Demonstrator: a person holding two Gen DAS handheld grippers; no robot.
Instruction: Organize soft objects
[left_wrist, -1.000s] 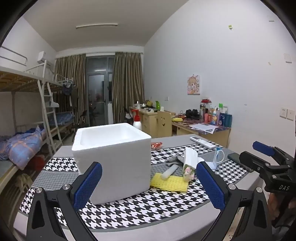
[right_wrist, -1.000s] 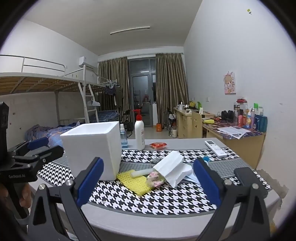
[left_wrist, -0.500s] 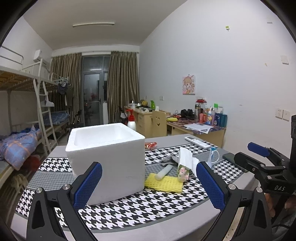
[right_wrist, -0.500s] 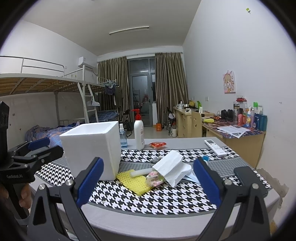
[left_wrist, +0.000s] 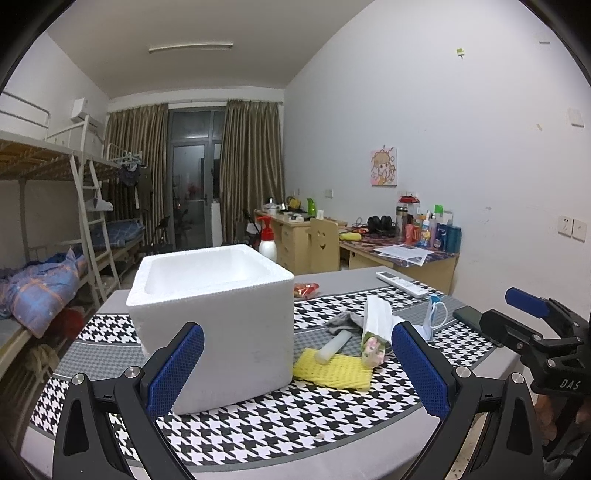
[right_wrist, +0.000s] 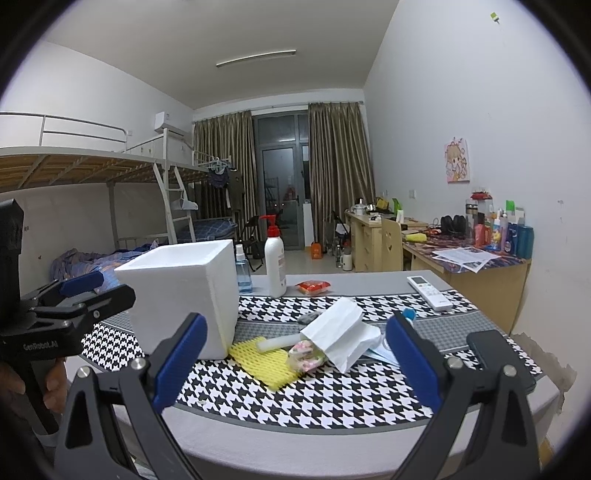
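"DAS" in pale letters on the black body of the right gripper (left_wrist: 532, 325); "GenRobot.AI" along the black body of the left gripper (right_wrist: 74, 295)

The white foam box (left_wrist: 218, 314) is blocking the table's (left_wrist: 280, 454) 10 o'clock side. At 1 o'clock, yellow foam net (left_wrist: 334, 371), white foam tube (left_wrist: 334, 346) and paper bag (left_wrist: 376, 319) are crowding together. Bare checkered cloth (left_wrist: 295, 413) is lying open at 6 o'clock.
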